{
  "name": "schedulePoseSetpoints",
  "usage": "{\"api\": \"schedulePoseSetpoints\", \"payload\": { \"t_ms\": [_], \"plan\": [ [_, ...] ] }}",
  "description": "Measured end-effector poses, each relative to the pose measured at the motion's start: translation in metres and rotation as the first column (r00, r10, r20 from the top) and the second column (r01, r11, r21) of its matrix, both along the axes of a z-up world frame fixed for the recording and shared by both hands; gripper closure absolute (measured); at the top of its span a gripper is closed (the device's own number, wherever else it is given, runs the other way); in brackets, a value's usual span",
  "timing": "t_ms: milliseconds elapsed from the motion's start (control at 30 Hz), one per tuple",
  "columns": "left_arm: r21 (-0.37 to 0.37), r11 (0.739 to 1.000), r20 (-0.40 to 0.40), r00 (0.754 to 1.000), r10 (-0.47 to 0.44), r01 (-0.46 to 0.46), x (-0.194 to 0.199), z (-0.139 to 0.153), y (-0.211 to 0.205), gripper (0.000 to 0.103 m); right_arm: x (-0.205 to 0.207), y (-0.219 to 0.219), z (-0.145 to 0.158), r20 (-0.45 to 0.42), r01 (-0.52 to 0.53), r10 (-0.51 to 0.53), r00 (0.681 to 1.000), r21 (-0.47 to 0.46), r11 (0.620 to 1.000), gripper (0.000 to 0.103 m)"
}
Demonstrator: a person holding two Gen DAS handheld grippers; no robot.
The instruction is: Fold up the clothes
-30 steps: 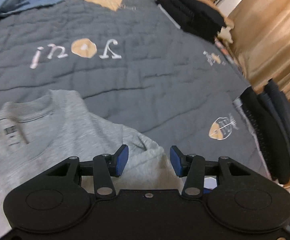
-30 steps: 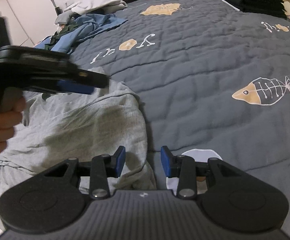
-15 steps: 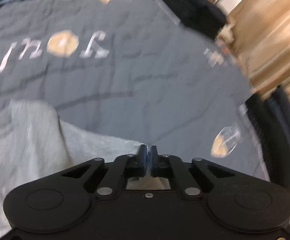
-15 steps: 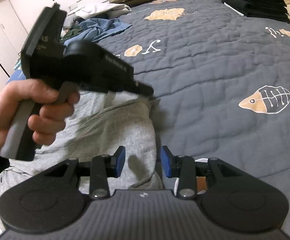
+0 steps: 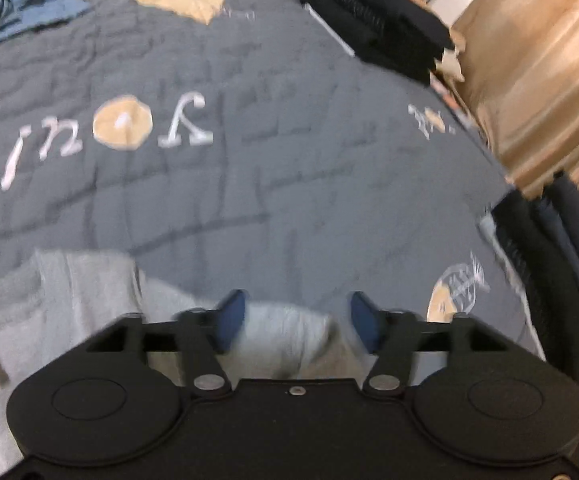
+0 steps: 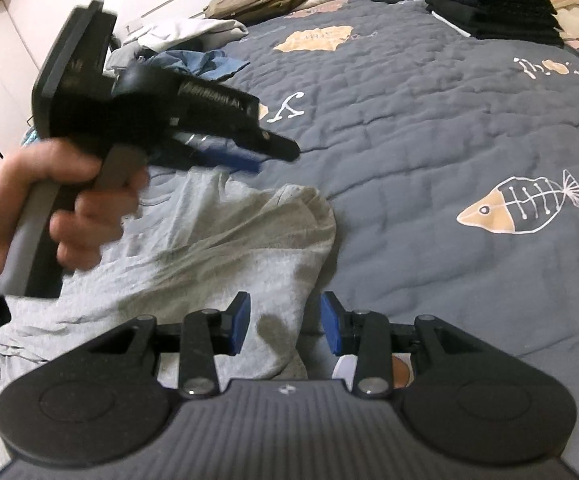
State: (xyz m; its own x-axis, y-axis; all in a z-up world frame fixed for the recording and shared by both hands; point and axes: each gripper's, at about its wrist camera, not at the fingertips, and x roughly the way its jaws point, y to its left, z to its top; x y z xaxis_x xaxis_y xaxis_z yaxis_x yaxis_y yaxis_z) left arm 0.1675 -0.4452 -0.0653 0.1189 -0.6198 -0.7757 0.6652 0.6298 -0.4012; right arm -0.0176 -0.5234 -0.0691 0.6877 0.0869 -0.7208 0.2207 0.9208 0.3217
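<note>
Grey shirt (image 6: 209,248): lies on the bed, rumpled, at 9 to 7 o'clock in the right wrist view; a rounded, doubled-over edge faces 3 o'clock and slack creases run through the body. In the left wrist view the same shirt (image 5: 61,304) fills the 7 to 8 o'clock corner, with a lobe of cloth reaching between the claw fingers. Not a neat rectangle; whether any part of it is properly folded cannot be told from these views.

Left claw (image 5: 297,320): blue pads spread wide, gripping nothing; grey cloth lies below the gap. Seen from the right wrist view, the left claw (image 6: 245,156) hangs above the shirt's far edge, held by a hand (image 6: 61,208).

Right claw (image 6: 285,324): pads parted, empty, poised over the shirt's near corner.

Progress, as a judgement: the shirt is part-way at best and needs smoothing and further folds. A stack of black clothes (image 6: 493,4) sits folded at 1 o'clock; more dark folded pieces (image 5: 557,276) lie at 3 to 4 o'clock in the left wrist view.

Left to do, apparently: a loose heap of blue and pale clothes (image 6: 193,52) at 11 o'clock.

Bedspread (image 6: 429,160): grey quilt with fish motifs, under everything.
</note>
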Motion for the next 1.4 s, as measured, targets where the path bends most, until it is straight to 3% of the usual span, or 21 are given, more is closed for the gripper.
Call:
{"api": "schedulePoseSetpoints", "payload": {
  "t_ms": [267, 300, 400, 533, 600, 633, 767, 867, 1067, 1133, 1200, 1400],
  "plan": [
    [0.052, 0.997, -0.001, 0.999, -0.053, 0.053, -0.018, -0.015, -0.018, 0.054, 0.000, -0.001, 0.001, 0.004, -0.002, 0.002, 1.000, 0.002, 1.000, 0.065],
    [0.059, 0.997, 0.005, 0.998, -0.059, 0.059, -0.020, -0.014, -0.022, 0.061, 0.000, -0.002, 0.001, 0.003, 0.000, 0.000, 1.000, 0.003, 1.000, 0.065],
    [0.114, 0.990, 0.020, 0.996, -0.084, 0.081, -0.024, -0.018, -0.032, 0.072, 0.001, -0.004, 0.000, 0.002, 0.007, -0.007, 1.000, 0.005, 1.000, 0.065],
    [0.175, 0.978, 0.041, 0.991, -0.126, 0.117, -0.029, -0.024, -0.040, 0.074, 0.000, -0.005, 0.000, 0.003, 0.010, -0.010, 1.000, 0.005, 1.000, 0.065],
    [0.193, 0.973, 0.074, 0.987, -0.141, 0.124, -0.032, -0.026, -0.042, 0.094, 0.000, -0.005, 0.000, 0.004, 0.012, -0.012, 1.000, 0.005, 1.000, 0.065],
    [0.167, 0.981, 0.076, 0.991, -0.113, 0.099, -0.029, -0.024, -0.039, 0.099, 0.000, -0.005, 0.000, 0.004, 0.013, -0.013, 1.000, 0.005, 1.000, 0.065],
    [0.006, 0.999, 0.087, 0.995, 0.046, -0.047, -0.012, -0.013, -0.019, 0.100, -0.001, -0.007, 0.001, 0.008, 0.023, -0.023, 1.000, 0.004, 1.000, 0.065],
    [-0.041, 0.994, 0.064, 0.992, 0.106, -0.104, -0.001, -0.015, -0.008, 0.099, -0.003, -0.010, 0.001, 0.004, 0.031, -0.031, 1.000, -0.008, 0.999, 0.065],
    [0.006, 0.998, 0.017, 0.997, 0.069, -0.069, -0.003, -0.021, -0.004, 0.094, -0.006, -0.017, -0.004, -0.030, -0.019, 0.018, 0.999, -0.058, 0.998, 0.065],
    [0.012, 0.998, 0.014, 0.998, 0.064, -0.064, -0.004, -0.017, -0.003, 0.078, -0.010, -0.019, -0.004, -0.034, -0.052, 0.050, 0.998, -0.074, 0.996, 0.065],
    [0.025, 0.999, 0.029, 0.998, 0.048, -0.049, -0.006, -0.014, -0.003, 0.072, -0.013, -0.017, -0.005, -0.031, -0.087, 0.085, 0.996, -0.094, 0.992, 0.065],
    [0.057, 0.998, 0.018, 0.999, 0.035, -0.036, -0.010, -0.018, -0.010, 0.070, -0.018, -0.001, -0.008, -0.035, -0.183, 0.180, 0.983, -0.200, 0.963, 0.062]
  ]
}}
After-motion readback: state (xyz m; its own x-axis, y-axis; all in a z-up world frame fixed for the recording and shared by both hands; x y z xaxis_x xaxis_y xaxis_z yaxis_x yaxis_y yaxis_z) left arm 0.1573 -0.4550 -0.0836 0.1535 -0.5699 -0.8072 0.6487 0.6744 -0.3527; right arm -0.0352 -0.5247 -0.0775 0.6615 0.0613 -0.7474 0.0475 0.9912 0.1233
